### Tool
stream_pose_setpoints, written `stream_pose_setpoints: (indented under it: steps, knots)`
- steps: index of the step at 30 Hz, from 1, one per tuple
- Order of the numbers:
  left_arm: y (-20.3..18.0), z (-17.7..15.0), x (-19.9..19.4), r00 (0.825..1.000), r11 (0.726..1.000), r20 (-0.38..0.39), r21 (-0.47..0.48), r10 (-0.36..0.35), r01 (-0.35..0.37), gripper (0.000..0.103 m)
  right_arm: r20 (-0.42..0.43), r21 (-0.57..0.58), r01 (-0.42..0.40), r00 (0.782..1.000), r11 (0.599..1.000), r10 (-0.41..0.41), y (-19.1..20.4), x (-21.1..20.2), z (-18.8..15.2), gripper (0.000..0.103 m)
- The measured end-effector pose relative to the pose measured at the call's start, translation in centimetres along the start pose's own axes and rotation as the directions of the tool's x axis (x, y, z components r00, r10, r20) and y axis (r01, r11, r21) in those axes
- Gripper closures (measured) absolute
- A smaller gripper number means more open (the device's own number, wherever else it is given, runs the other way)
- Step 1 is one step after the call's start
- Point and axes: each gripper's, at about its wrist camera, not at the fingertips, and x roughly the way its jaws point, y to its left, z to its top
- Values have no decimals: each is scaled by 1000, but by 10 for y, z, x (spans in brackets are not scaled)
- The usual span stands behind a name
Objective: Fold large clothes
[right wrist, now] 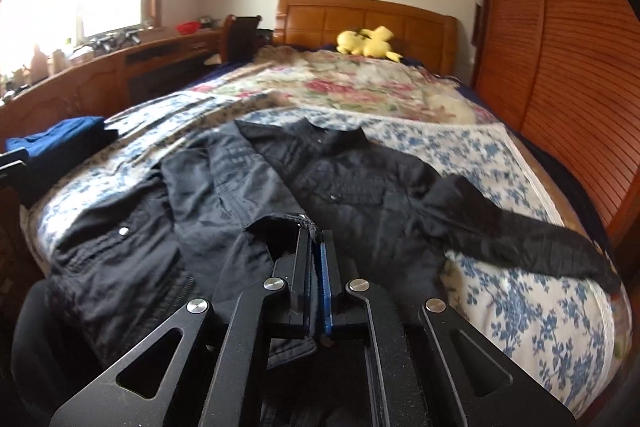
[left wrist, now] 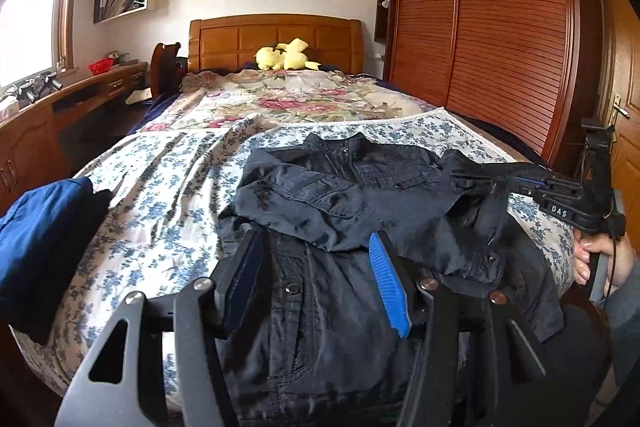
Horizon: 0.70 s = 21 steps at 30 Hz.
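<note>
Left-wrist view has my left tongs (left wrist: 316, 279) half open over the dark jacket (left wrist: 360, 195) spread on the bed (left wrist: 160, 163), while right-wrist shows right tongs (right wrist: 316, 239) pinched shut on its cuff (right wrist: 296, 221), so I'd drag that sleeve flat across.

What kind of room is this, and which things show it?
A home bedroom, most likely: a bed with a wooden headboard, a slatted wardrobe, and a yellow plush toy by the headboard.
</note>
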Motion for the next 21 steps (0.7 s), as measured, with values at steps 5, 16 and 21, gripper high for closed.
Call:
stream_pose_setpoints:
  steps: [5, 16, 21]
  knots:
    - [-8, -12, 15, 999, 1000, -29, 2, -23, 23, 49, 19, -2, 21, 1000, 1000, -21, -3, 6, -8, 46]
    - [-18, -21, 69, 994, 998, -97, 44, -47, 51, 49, -111, 16, -55, 992, 998, 56, 5, 79, -34, 44]
    - [-20, -10, 104, 993, 995, -99, 68, -65, 72, 49, -203, 36, -71, 976, 997, 77, 6, 111, -62, 44]
